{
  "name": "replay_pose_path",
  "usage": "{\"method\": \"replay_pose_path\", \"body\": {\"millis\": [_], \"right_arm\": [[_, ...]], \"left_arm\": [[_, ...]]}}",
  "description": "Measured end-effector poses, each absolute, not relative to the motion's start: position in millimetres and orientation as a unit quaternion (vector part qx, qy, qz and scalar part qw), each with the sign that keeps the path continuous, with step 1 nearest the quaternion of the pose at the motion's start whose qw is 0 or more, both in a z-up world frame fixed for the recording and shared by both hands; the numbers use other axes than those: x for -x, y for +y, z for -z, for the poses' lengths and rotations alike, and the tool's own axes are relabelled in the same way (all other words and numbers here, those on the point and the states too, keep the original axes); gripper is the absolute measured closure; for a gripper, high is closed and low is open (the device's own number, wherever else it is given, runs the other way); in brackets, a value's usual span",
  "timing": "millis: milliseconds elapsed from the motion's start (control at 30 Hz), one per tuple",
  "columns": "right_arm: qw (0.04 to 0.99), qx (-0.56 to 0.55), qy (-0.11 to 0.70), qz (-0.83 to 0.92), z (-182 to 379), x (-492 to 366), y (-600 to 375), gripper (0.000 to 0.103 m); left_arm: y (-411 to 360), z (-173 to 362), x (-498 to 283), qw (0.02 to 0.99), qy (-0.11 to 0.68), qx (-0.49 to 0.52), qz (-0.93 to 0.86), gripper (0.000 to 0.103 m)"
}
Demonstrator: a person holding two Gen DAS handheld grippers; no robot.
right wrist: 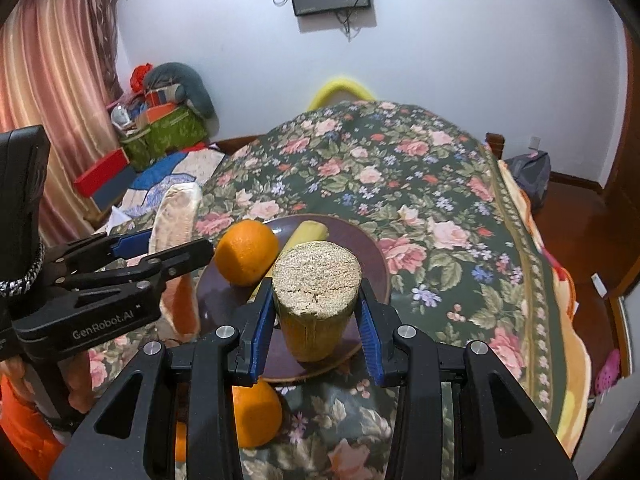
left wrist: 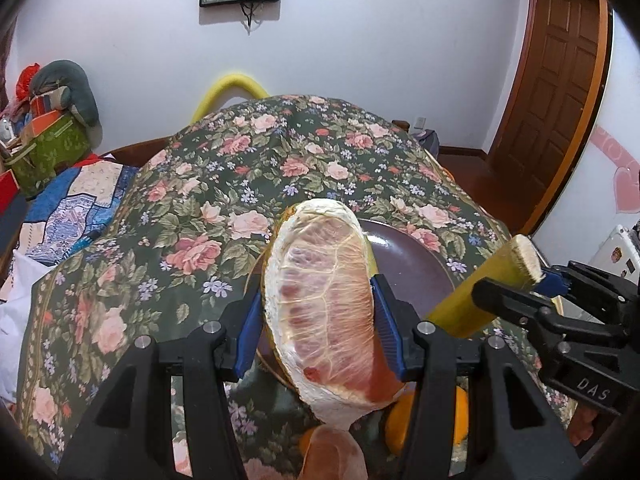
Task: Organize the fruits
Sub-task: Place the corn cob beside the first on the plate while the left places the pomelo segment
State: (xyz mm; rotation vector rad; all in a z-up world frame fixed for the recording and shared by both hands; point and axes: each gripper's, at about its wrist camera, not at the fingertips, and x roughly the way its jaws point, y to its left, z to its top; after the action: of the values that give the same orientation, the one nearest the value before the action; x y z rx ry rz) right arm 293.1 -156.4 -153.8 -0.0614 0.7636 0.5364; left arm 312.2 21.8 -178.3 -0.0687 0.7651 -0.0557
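Observation:
My left gripper (left wrist: 318, 286) is shut on a pomelo wedge (left wrist: 324, 320) with pink flesh and white pith, held above the near rim of a dark plate (left wrist: 412, 264). To its right, my right gripper (left wrist: 516, 280) grips a yellow-green sugarcane piece (left wrist: 468, 300). In the right wrist view that gripper (right wrist: 316, 288) is shut on the sugarcane piece (right wrist: 314, 336), fibrous cut end up, over the plate (right wrist: 360, 248). An orange (right wrist: 246, 252) and a yellowish piece (right wrist: 308, 232) lie on the plate. The left gripper (right wrist: 178, 242) with the pomelo wedge (right wrist: 176, 216) is at the left.
A floral cloth (right wrist: 420, 184) covers the surface. Another orange (right wrist: 256, 416) lies on the cloth in front of the plate, and a second pomelo piece (left wrist: 336, 452) sits below the left gripper. Boxes and bags (right wrist: 160, 132) pile up at the back left; a wooden door (left wrist: 560, 80) stands at the right.

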Motion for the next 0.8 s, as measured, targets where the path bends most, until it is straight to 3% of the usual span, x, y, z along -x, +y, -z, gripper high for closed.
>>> {"method": "replay_pose_path", "body": {"millis": [400,800], "right_arm": [[0.884,0.018,0.382,-0.271,167,-335,-141,0.067],[0.895,0.039,0.368,-0.249,156,-333,-150,0.063]], "left_arm": [[22,196,-335,0.921,0.389,0.022,0.028,0.052],[27,177,-325,0.929,0.367,0.030,0.025,0.050]]}}
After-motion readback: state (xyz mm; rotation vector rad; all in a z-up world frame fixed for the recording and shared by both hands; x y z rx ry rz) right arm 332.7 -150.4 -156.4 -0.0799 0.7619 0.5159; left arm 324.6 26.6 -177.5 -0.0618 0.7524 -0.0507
